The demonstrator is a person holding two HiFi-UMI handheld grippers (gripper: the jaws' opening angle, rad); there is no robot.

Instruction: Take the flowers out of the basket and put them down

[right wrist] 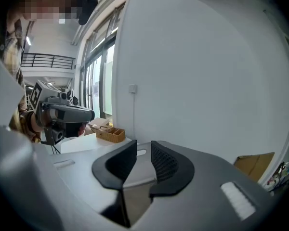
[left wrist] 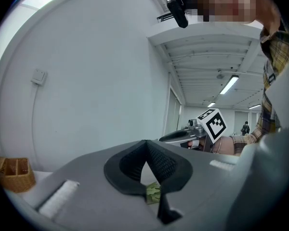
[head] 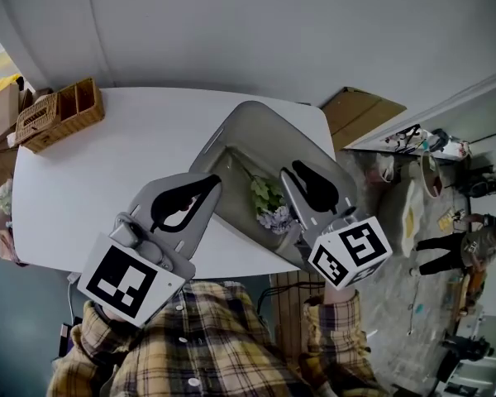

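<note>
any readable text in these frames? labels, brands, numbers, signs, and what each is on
No readable text in any view.
Left cube, right cube: black-and-white square markers only, no letters or digits.
Wall plate: blank.
Cardboard: no print visible.
Floor clutter: too small to read.

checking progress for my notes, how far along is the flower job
Nothing is done yet: the flowers lie in the grey basket. In hand: the right gripper hangs over the basket beside them, jaws slightly apart with nothing between. The left gripper is shut beside the basket. Still to do: grip the flowers, lift them out and set them on the white table.
</note>
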